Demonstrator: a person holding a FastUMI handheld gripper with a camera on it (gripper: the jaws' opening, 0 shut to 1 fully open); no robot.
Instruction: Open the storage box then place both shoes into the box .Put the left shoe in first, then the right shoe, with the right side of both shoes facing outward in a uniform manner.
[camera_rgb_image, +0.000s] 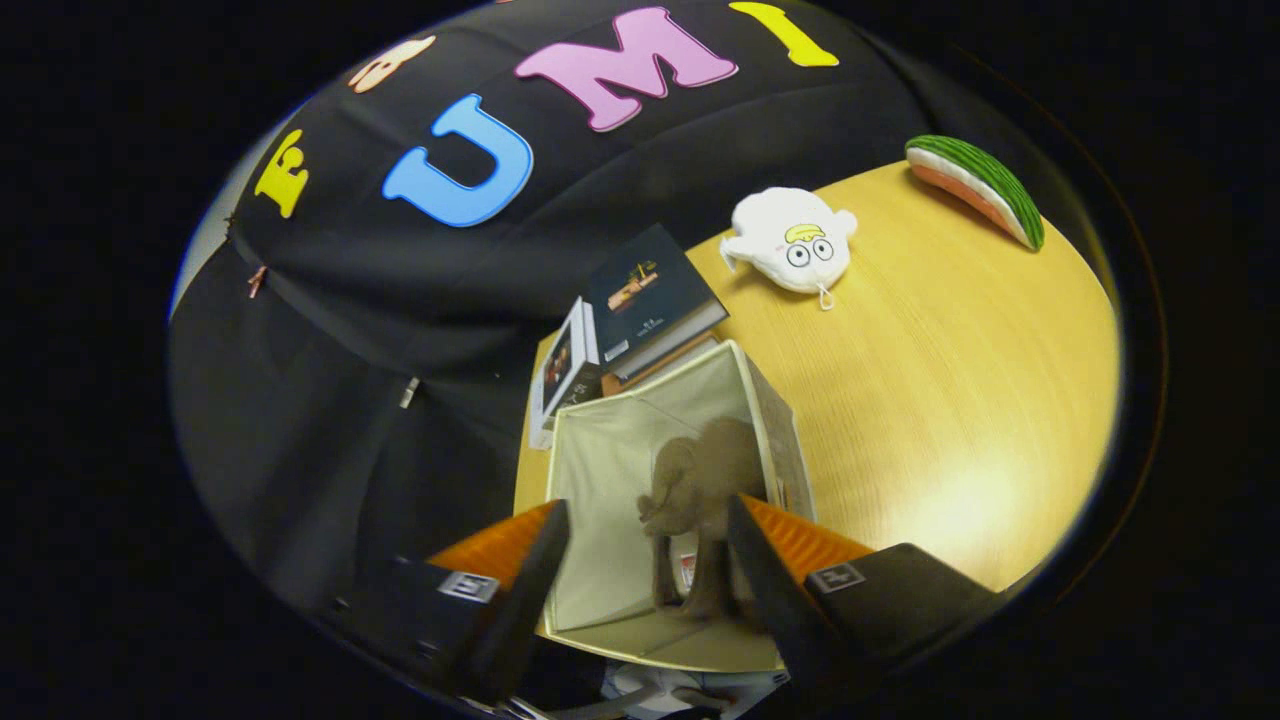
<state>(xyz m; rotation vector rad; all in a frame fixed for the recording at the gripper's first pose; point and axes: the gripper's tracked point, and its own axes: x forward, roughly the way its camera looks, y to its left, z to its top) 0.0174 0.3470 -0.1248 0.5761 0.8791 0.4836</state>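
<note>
Gripper (648, 545) jaws released above the open storage box (600, 520), brown shoe (700, 480) inside; next, fetch the second shoe.

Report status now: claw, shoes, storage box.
Claw open, above storage box. Brown shoes inside box, between fingers. Books beyond box, not obstructing.

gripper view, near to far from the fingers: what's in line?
Open gripper fingers astride the box's near end → brown shoe in the beige storage box → stack of books → white plush toy → watermelon-slice toy at the wooden table's far edge.
</note>
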